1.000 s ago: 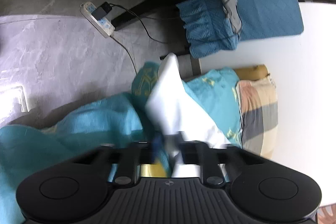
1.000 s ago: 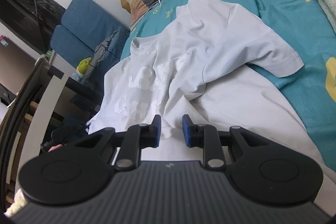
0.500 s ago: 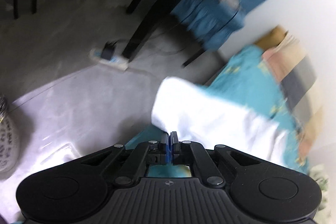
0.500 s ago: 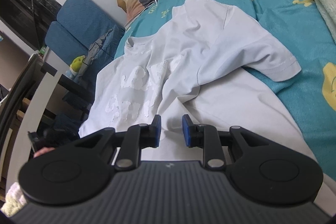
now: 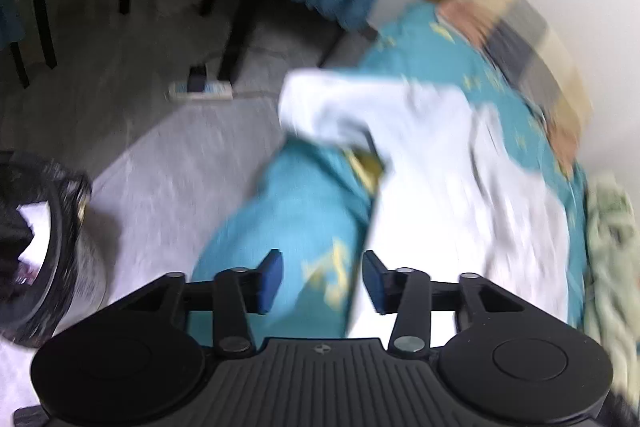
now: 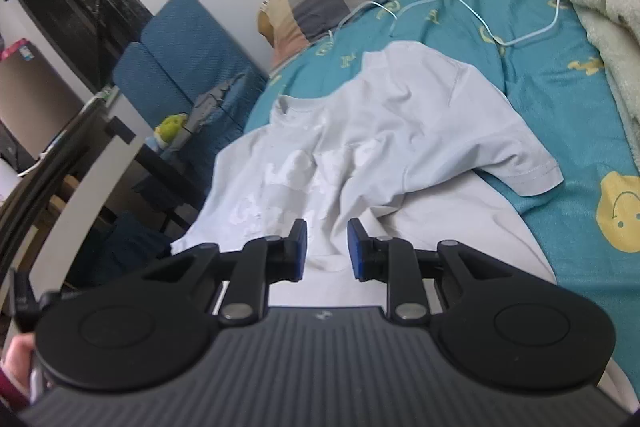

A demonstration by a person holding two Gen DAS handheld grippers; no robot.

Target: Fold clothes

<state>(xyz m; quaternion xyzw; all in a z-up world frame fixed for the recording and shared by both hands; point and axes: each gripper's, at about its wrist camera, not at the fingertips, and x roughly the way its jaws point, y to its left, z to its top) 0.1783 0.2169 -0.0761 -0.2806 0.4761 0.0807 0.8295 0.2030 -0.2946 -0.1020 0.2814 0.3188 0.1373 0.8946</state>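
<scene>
Left wrist view: left tool spread apart, empty; right tool parted over the white T-shirt.

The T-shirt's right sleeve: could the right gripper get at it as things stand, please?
Probably yes. The right gripper is open over the T-shirt, and the sleeve lies flat on the bed ahead to its right with nothing on it.
</scene>
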